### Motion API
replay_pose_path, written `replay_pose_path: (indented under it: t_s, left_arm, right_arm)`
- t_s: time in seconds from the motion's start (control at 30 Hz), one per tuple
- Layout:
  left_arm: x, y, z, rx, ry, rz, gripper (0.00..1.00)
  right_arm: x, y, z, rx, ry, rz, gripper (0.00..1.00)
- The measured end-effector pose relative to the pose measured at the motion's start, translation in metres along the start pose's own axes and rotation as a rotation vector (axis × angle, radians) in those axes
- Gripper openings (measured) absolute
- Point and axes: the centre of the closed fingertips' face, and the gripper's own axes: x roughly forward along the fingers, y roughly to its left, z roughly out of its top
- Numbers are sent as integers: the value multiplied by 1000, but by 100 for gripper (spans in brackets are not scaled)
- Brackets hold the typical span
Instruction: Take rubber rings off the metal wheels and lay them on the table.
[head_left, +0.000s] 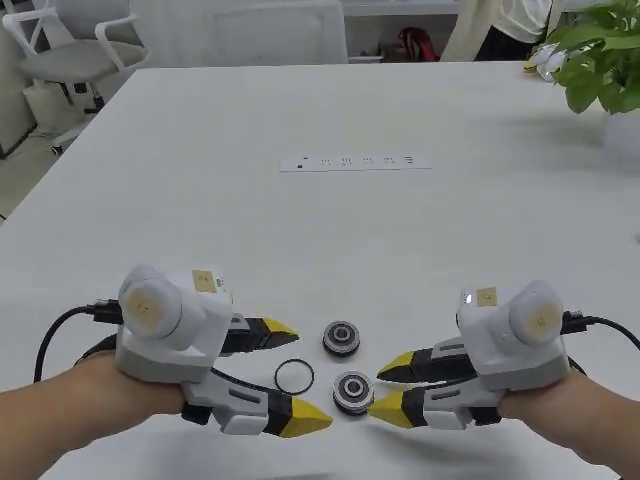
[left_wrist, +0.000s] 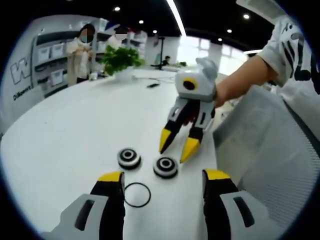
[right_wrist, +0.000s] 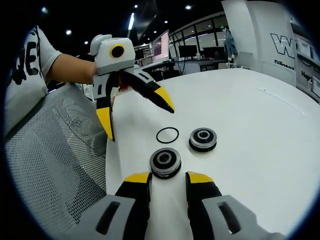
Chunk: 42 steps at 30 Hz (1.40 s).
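Note:
Two small metal wheels with dark rims lie on the white table (head_left: 200, 200): one farther away (head_left: 341, 338) and one nearer (head_left: 352, 391). A loose black rubber ring (head_left: 293, 377) lies flat just left of them. My left gripper (head_left: 297, 375) is wide open, its jaws either side of the ring (left_wrist: 137, 194). My right gripper (head_left: 380, 392) is open, its tips right beside the nearer wheel (right_wrist: 165, 162) without holding it. The other wheel (right_wrist: 203, 139) and the ring (right_wrist: 167, 134) lie beyond.
An inset power strip (head_left: 355, 161) sits mid-table. A potted plant (head_left: 600, 60) stands at the far right corner and an office chair (head_left: 70, 50) beyond the far left. The table's near edge is close behind both grippers, with a mesh chair (right_wrist: 55, 150) there.

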Motion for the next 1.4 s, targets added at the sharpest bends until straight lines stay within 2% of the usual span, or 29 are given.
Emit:
replay_pose_path:
  t_s: [0.43,0.87,1.4]
  left_arm:
    - [20,-11,-5,-18,19,-42,54]
    - [32,-11,1,-35,14,-44,37]
    - [44,-10,-5,-6,47,-31,22]
  right_arm:
    - [5,2,-3,2,1,8,19]
    - [5,1,-3,12,-5,2,16]
    - [5,0,-4,11,-6,-2,15]
